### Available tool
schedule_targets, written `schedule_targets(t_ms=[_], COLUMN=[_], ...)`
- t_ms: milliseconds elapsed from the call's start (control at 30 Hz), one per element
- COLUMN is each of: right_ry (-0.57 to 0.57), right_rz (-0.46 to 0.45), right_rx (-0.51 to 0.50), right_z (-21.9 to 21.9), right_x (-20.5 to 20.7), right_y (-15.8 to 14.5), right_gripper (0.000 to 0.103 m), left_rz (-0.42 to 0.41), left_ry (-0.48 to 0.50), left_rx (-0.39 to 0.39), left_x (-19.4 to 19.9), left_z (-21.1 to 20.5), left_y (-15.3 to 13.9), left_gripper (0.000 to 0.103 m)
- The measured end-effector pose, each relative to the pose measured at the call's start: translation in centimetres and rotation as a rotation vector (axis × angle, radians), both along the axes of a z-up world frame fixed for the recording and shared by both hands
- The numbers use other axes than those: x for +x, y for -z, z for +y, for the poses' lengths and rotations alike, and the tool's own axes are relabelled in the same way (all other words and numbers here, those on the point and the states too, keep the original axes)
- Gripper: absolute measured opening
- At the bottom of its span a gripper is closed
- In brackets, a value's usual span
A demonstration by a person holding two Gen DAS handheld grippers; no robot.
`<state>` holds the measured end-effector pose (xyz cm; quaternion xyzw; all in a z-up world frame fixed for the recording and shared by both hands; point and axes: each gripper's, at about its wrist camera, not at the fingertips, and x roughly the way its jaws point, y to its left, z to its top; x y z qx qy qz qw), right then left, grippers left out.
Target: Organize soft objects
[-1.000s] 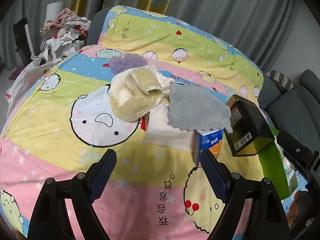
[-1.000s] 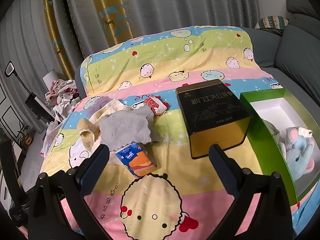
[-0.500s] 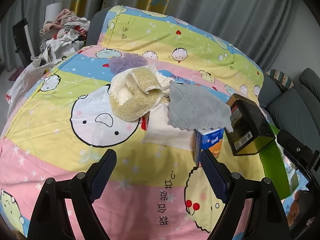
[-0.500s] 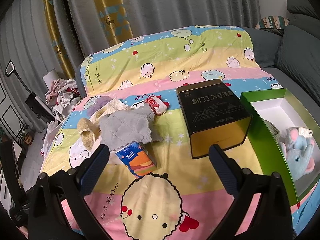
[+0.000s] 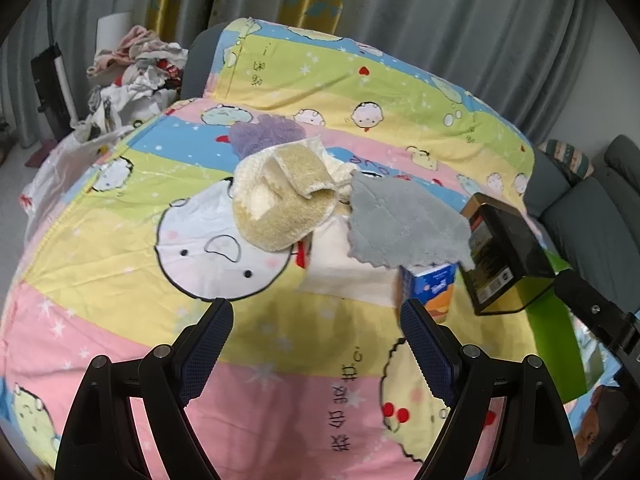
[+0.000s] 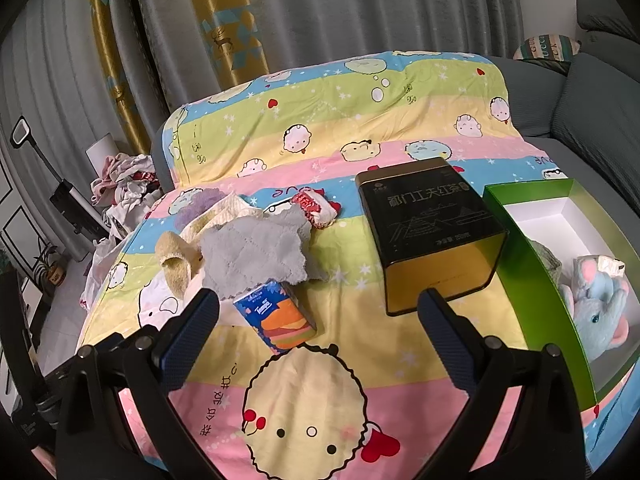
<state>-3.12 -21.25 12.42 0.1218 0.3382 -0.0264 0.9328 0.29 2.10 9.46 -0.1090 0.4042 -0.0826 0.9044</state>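
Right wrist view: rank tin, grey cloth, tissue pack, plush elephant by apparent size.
1. Tin
2. Grey cloth, close behind the tin
3-4. Tissue pack and plush elephant look alike; the elephant sits at the distorted edge, partly behind the box wall, so unranked.

Tissue pack [image 6: 280, 316]: "Tempo", probably; black tin [image 6: 432, 232]: Chinese characters.

Grey pleated curtains [image 6: 360, 12] with gold patterned panels [image 6: 232, 40] line the back wall. A dark grey sofa [image 6: 592, 92] with a striped cushion [image 6: 544, 46] stands at right; crumpled laundry [image 5: 136, 64] heaps at left above pale floor [image 6: 60, 312].
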Motion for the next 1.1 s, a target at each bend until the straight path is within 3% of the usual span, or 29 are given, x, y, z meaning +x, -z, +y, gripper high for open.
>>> schedule_targets(t_ms=[333, 700, 1000, 1033, 1067, 1100], right_ry=[-0.118, -0.142, -0.121, -0.12, -0.122, -0.122], right_rz=[0.014, 0.196, 0.305, 0.316, 0.327, 0.345], right_rx=[0.079, 0.047, -0.12, -0.113, -0.107, -0.106], right_z=[1.7, 5.9, 7.9, 7.8, 7.6, 7.4], right_x=[0.9, 9.2, 17.1, 17.6, 17.9, 18.1], right_y=[-0.6, 1.9, 3.6, 4.1, 4.4, 4.9], right_gripper=[0.095, 0.088, 0.088, 0.07, 0.034, 0.019], left_rz=[0.04, 0.085, 0.108, 0.11, 0.11, 0.111], left_ry=[-0.063, -0.105, -0.093, -0.09, -0.086, -0.081], left_rx=[0.023, -0.012, -0.051, -0.053, -0.053, -0.053], left_x=[0.7, 1.4, 2.0, 2.0, 2.1, 2.1], left_z=[3.1, 5.7, 6.3, 6.2, 6.2, 6.2], left_y=[-0.4, -0.2, 0.0, 0.1, 0.1, 0.1], left_gripper=[0.086, 0.086, 0.086, 0.086, 0.086, 0.086])
